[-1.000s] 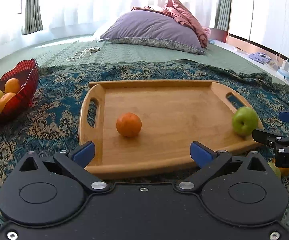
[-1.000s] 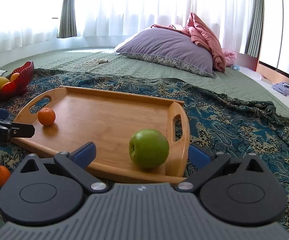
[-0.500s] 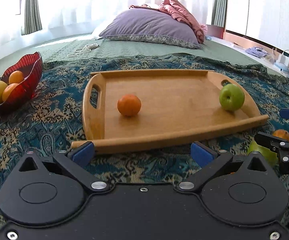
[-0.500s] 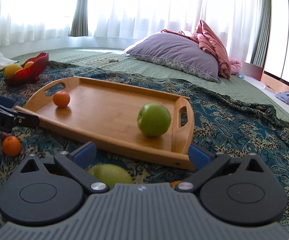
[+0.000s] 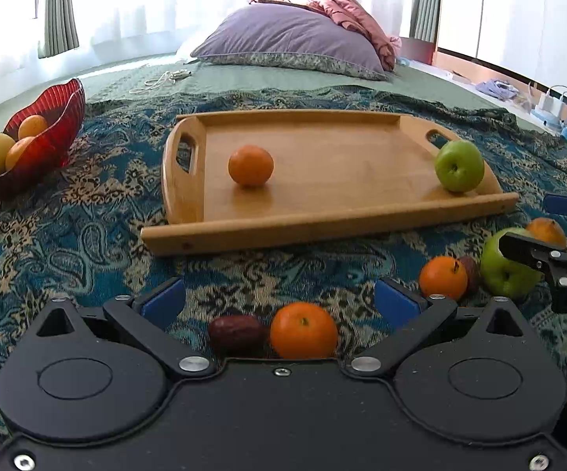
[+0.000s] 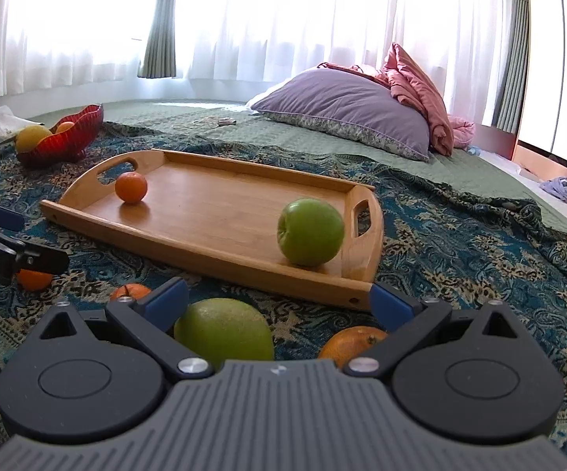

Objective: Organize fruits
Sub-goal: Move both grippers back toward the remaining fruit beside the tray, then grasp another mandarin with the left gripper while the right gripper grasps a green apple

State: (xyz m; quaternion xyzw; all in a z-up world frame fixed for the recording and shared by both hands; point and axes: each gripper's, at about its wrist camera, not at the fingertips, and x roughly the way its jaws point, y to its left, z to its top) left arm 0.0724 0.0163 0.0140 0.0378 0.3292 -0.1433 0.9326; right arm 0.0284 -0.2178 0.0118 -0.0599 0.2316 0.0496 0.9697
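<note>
A wooden tray (image 5: pixel 322 137) (image 6: pixel 212 212) lies on the patterned blanket with an orange (image 5: pixel 250 165) (image 6: pixel 130 186) and a green apple (image 5: pixel 459 165) (image 6: pixel 310 231) on it. My left gripper (image 5: pixel 279 300) is open and empty, over an orange (image 5: pixel 303 329) and a dark fruit (image 5: pixel 236 333) on the blanket. My right gripper (image 6: pixel 279 300) is open and empty, over a green fruit (image 6: pixel 224 331) (image 5: pixel 507 271) and an orange (image 6: pixel 352 343). More oranges (image 5: pixel 443 277) (image 6: pixel 130 291) lie between them.
A red bowl (image 5: pixel 48 133) (image 6: pixel 67 137) with a yellow fruit and oranges stands at the far left. A purple pillow (image 5: pixel 295 39) and pink cloth lie at the back. A cable (image 5: pixel 165 78) lies on the green bedspread.
Both grippers have pulled back from the tray and stay open. The loose fruits on the blanket in front of the tray have come into view under them.
</note>
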